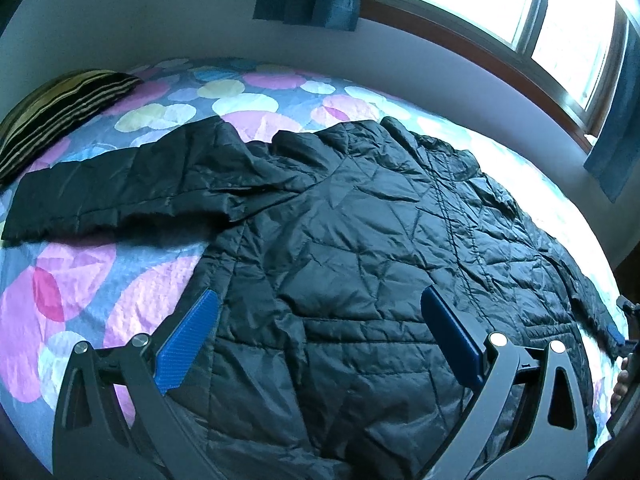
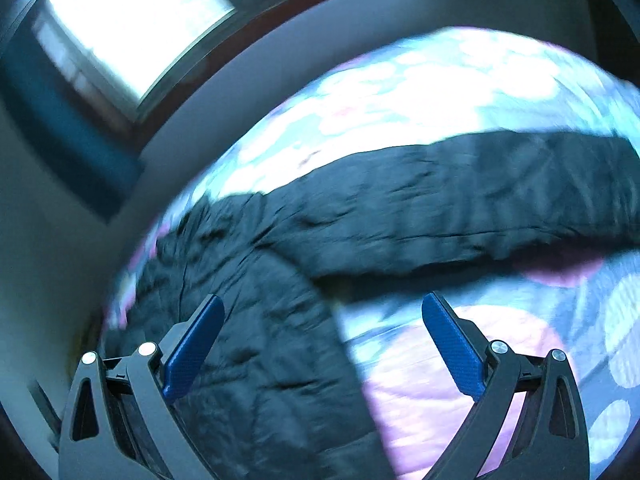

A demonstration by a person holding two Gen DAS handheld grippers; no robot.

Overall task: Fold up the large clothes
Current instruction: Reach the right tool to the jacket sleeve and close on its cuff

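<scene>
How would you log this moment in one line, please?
jacket flat on bed | left gripper open | right gripper open | nothing gripped

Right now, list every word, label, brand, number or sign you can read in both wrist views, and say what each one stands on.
None: no readable text shows in either view.
The black quilted jacket shows no visible label, logo or tag.
The bedspread carries only coloured circles, the pillow only stripes.
The left gripper and right gripper bear no markings.
The right wrist view is motion-blurred, so any small print there could not be read.
</scene>
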